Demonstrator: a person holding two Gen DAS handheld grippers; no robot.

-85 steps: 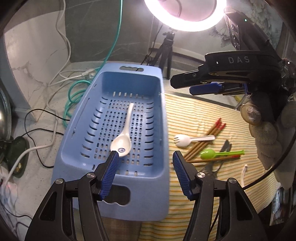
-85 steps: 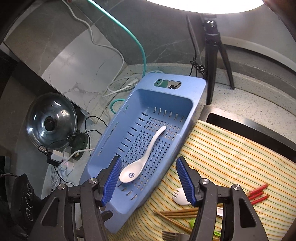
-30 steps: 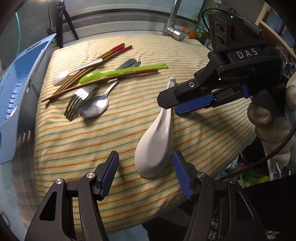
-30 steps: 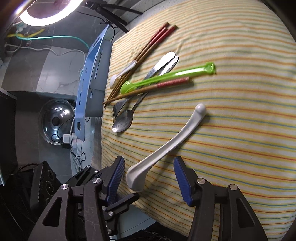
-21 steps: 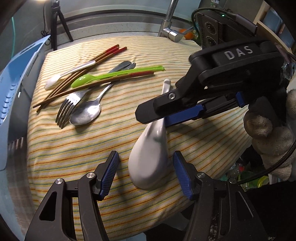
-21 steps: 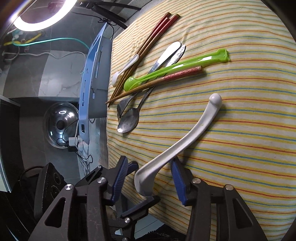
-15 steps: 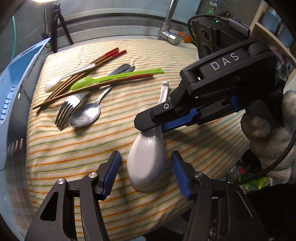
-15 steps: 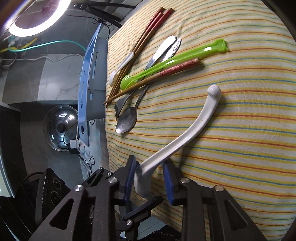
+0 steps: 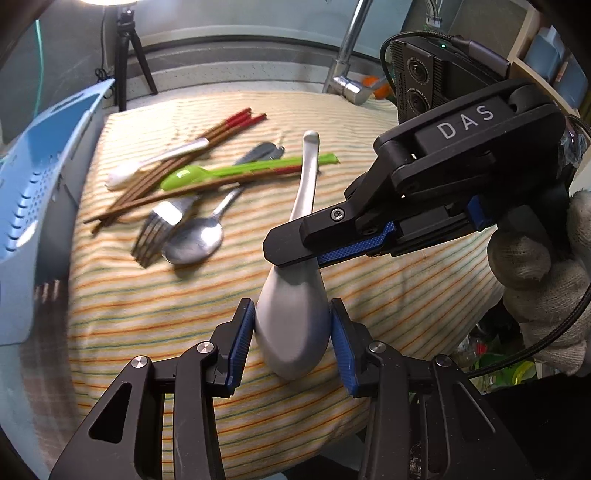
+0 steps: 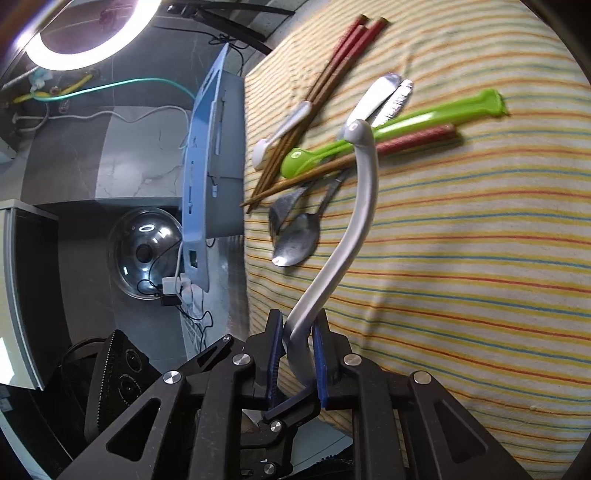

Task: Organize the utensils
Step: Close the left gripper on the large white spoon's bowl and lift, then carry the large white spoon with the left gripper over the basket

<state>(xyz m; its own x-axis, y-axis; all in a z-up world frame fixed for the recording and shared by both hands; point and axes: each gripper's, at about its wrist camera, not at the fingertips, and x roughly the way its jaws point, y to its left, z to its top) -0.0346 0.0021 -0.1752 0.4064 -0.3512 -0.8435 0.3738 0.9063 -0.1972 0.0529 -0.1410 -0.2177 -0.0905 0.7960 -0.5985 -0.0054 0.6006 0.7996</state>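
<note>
Nearest in the left wrist view, left gripper (image 9: 291, 338) closed on the bowl of a white ceramic spoon (image 9: 293, 325), blue pads pressed against both its sides, bowl turned underside up and raised off the striped cloth (image 9: 147, 314). Just beyond, right gripper (image 9: 295, 254) reaching in from the right, held by a gloved hand (image 9: 543, 280), its fingers narrowed on the same spoon where bowl meets handle. From the right wrist view, right gripper (image 10: 297, 354) clamped tight on that spoon (image 10: 354, 221), handle curving up and away, its tip over the pile. Farther out on the cloth (image 10: 480, 258), a loose heap: metal spoon (image 9: 195, 240) beside a metal fork (image 9: 159, 230), green plastic spoon (image 9: 236, 171) laid across brown chopsticks (image 9: 173, 177) with red ends, small white spoon (image 9: 147, 166) touching them. At the far left, blue slotted basket (image 9: 33, 184) along the cloth's edge. Beyond, a tripod (image 9: 127, 48) and a faucet (image 9: 347, 55); in the right wrist view, a ring light (image 10: 88, 33) and a glass lid (image 10: 144, 254).
</note>
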